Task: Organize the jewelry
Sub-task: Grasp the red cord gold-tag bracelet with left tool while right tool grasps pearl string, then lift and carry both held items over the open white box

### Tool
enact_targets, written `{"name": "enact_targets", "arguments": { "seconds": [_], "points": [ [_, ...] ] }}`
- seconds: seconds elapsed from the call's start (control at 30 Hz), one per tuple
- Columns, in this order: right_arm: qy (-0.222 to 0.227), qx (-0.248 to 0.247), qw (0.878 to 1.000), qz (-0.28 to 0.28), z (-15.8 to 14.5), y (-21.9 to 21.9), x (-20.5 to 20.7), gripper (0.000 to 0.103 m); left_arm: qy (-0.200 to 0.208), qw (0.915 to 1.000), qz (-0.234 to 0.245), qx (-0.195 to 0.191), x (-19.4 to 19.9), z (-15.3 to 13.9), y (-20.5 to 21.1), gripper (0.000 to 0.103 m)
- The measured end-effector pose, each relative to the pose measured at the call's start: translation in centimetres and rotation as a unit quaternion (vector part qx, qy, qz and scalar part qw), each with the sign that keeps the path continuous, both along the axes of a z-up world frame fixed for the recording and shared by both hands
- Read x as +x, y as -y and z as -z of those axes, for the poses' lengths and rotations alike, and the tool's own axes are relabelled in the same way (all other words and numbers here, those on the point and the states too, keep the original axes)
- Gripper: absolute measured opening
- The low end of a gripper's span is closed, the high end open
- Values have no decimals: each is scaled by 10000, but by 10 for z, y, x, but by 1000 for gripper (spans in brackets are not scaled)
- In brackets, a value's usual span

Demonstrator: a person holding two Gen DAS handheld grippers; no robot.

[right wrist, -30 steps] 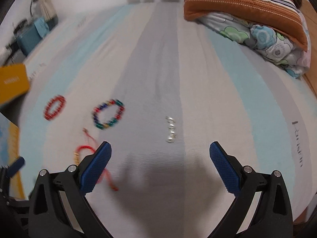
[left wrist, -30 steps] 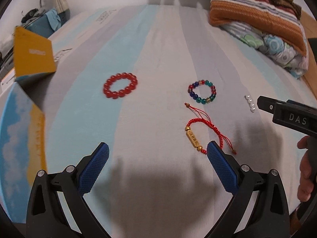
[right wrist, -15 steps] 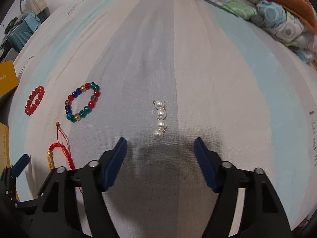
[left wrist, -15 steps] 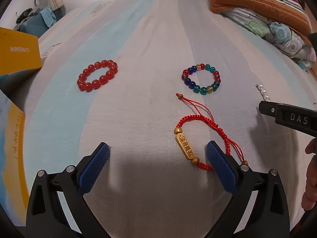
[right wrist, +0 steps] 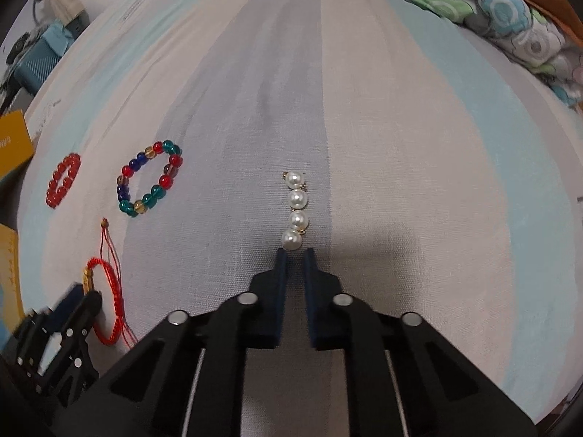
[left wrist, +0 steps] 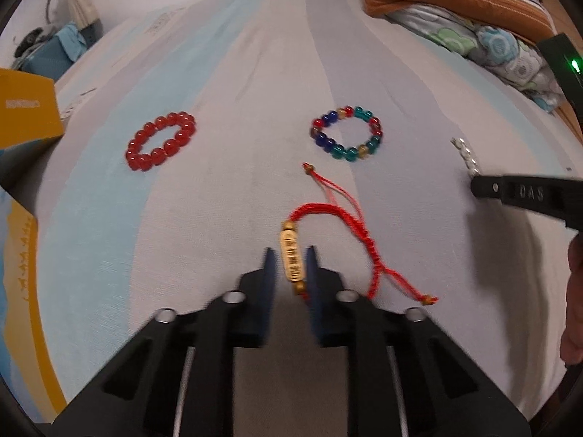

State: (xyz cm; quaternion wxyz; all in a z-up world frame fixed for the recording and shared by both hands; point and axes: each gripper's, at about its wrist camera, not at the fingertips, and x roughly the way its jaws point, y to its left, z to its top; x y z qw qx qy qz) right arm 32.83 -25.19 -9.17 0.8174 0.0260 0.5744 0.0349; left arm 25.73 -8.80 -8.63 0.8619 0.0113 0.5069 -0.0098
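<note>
Both jaws are pinched tight: the left gripper [left wrist: 290, 255] on the gold bar of the red cord bracelet [left wrist: 291, 255], the right gripper [right wrist: 294, 253] at the nearest bead of the pearl strand [right wrist: 297, 209] on the striped bedsheet [right wrist: 419, 145], so lift each slowly, letting loose ends trail free.

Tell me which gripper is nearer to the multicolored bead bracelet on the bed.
Left. The left gripper is closed on the red cord bracelet's gold charm, just below the multicolored bead bracelet. The right gripper sits farther off, at the pearl strand.

Both wrist views steep, close; share bedsheet [left wrist: 226, 73].
</note>
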Motion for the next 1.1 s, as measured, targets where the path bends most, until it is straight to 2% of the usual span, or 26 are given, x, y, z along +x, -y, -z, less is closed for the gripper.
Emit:
{"name": "enact_targets", "arguments": {
  "seconds": [0.33, 0.5, 0.77, 1.1],
  "points": [
    [132, 96, 9999, 23, -14, -1, -4, 3, -28, 9998, 128, -176, -8, -8, 3, 7],
    [404, -117, 9991, -50, -34, -8, -14, 3, -36, 9996, 128, -230, -16, -15, -1, 7],
    [687, -189, 9974, -140, -57, -17, -24, 3, -14, 9995, 93, -308, -24, -28, -3, 7],
    [877, -111, 9958, -238, -77, -23, -57, 3, 49, 9998, -32, -203, -33, -46, -15, 7]
  ]
}}
